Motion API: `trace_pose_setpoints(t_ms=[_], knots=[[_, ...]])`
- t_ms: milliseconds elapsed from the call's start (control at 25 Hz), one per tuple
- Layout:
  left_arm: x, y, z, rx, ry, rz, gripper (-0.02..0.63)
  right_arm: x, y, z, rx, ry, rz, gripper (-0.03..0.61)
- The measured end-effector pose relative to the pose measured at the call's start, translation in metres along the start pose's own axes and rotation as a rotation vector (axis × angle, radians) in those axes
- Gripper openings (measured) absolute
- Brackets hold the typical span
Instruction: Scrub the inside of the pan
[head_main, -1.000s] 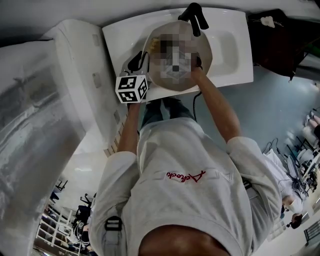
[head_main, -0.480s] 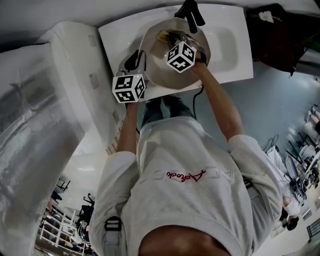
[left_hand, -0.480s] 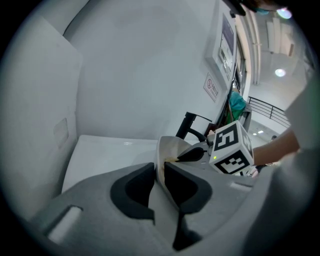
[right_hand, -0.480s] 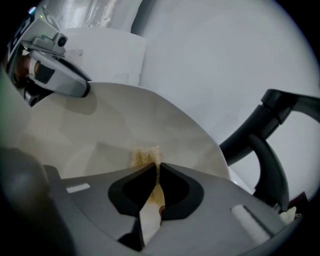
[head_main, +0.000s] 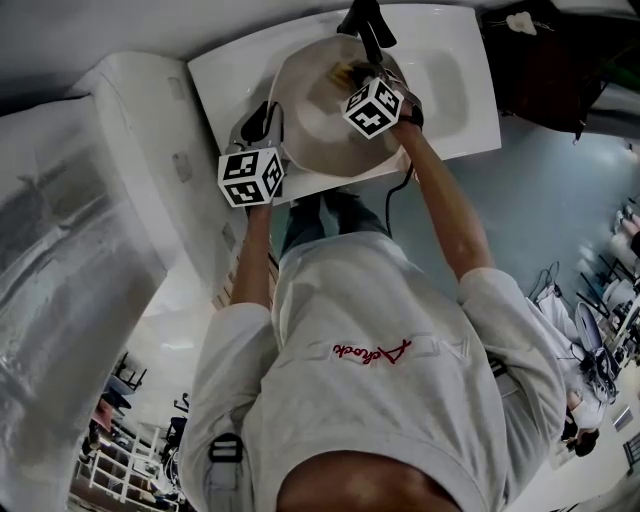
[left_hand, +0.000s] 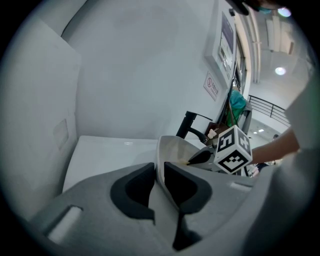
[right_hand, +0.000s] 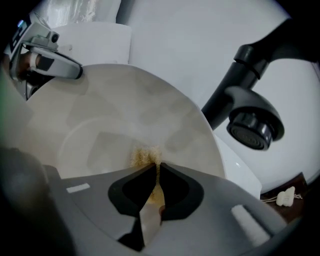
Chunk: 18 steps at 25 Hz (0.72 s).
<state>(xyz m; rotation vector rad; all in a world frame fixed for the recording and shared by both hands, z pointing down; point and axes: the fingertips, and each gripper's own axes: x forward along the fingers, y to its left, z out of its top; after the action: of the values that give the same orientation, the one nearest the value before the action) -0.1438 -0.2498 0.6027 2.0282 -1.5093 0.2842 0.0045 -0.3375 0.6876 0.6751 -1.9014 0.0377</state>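
Note:
A pale round pan (head_main: 315, 120) sits tilted in the white sink (head_main: 460, 70). My left gripper (head_main: 268, 118) is shut on the pan's left rim; in the left gripper view the thin rim (left_hand: 161, 155) stands between the dark pads. Inside the pan, near its far side, my right gripper (head_main: 353, 78) is shut on a yellowish scrub pad (head_main: 345, 70). In the right gripper view the scrub pad (right_hand: 145, 156) pokes out from the jaws against the pan's inner wall (right_hand: 110, 120), and the left gripper (right_hand: 75, 72) shows at the rim, top left.
A black faucet (head_main: 365, 25) rises right behind the pan, its spray head (right_hand: 252, 127) close to the right gripper. A white panel (head_main: 150, 150) flanks the sink's left side. A dark bundle (head_main: 540, 60) lies to the sink's right.
The right gripper with the scrub pad has slid across the pan's inside toward the faucet side. The left gripper has kept its hold on the rim.

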Motion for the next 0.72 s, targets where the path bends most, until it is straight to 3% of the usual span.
trace_pose_setpoints(t_ms=[720], knots=[[0.001, -0.001, 0.0, 0.012, 0.005, 0.008, 0.06, -0.021, 0.027, -0.042, -0.025, 0.08, 0.047, 0.032]])
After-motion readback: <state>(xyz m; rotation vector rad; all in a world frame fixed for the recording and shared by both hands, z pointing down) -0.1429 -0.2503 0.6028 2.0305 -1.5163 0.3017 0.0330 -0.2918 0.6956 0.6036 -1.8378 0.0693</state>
